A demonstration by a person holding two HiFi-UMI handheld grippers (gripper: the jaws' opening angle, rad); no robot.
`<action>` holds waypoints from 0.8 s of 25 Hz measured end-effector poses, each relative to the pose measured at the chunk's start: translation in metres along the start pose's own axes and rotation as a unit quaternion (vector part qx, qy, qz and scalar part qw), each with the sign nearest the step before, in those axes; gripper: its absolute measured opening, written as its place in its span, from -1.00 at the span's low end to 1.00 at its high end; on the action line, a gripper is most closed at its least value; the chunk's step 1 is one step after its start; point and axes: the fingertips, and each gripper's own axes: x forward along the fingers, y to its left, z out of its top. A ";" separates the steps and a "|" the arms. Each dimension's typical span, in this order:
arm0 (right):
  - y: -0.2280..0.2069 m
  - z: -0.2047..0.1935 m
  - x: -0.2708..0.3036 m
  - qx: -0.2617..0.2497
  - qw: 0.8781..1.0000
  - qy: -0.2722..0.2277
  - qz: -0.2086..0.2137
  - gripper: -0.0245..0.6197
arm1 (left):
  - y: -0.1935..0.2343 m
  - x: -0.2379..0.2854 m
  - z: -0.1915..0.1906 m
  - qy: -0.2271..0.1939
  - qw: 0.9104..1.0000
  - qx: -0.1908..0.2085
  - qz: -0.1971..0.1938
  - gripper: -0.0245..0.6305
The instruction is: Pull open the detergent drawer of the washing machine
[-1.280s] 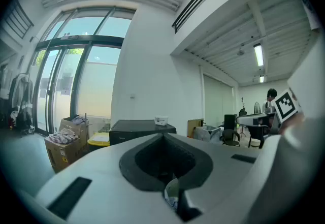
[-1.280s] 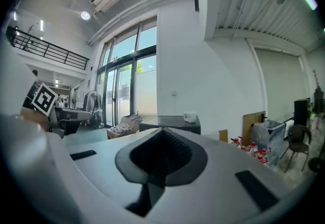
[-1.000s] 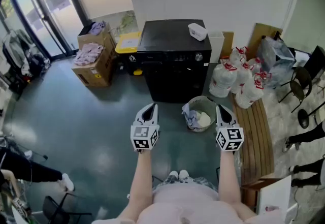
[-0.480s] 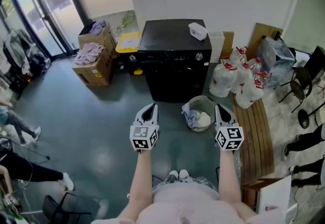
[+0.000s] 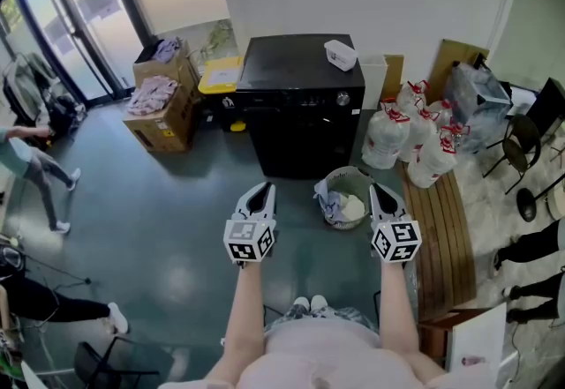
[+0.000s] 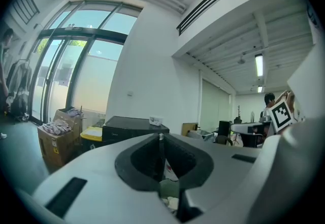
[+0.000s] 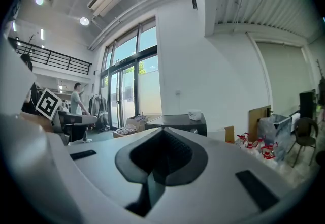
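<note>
A black washing machine (image 5: pixel 302 105) stands against the far wall, with a dial and control strip (image 5: pixel 305 100) along its upper front; the same machine (image 6: pixel 133 129) (image 7: pixel 177 123) shows small in both gripper views. A small white box (image 5: pixel 340 54) lies on its top. My left gripper (image 5: pixel 259 191) and right gripper (image 5: pixel 381 193) are held side by side well in front of the machine, pointing toward it, both shut and empty. A wide stretch of floor separates them from the machine.
A grey laundry basket (image 5: pixel 346 197) with cloths stands in front of the machine, just beyond my right gripper. Cardboard boxes (image 5: pixel 166 100) with clothes are at the left, large water bottles (image 5: pixel 415 138) and a wooden bench (image 5: pixel 445 228) at the right. A person (image 5: pixel 33 172) walks at far left.
Both grippers have stayed in place. A person at the far left has walked further into view.
</note>
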 end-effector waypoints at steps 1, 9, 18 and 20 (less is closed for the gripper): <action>-0.001 0.000 0.000 0.001 1.000 -0.002 0.000 -0.88 | -0.001 0.001 0.001 -0.003 1.000 -0.002 -0.004 -0.84; 0.002 0.005 0.002 0.023 0.999 -0.024 0.020 -0.36 | -0.005 0.003 0.008 -0.014 0.999 -0.008 -0.031 -0.27; -0.004 -0.001 0.008 0.052 0.998 -0.024 -0.004 0.38 | 0.000 0.002 0.006 -0.021 0.999 -0.003 -0.029 0.11; -0.002 -0.002 0.011 0.054 0.998 -0.023 -0.003 0.44 | 0.002 0.003 0.007 -0.023 0.999 -0.001 -0.029 0.14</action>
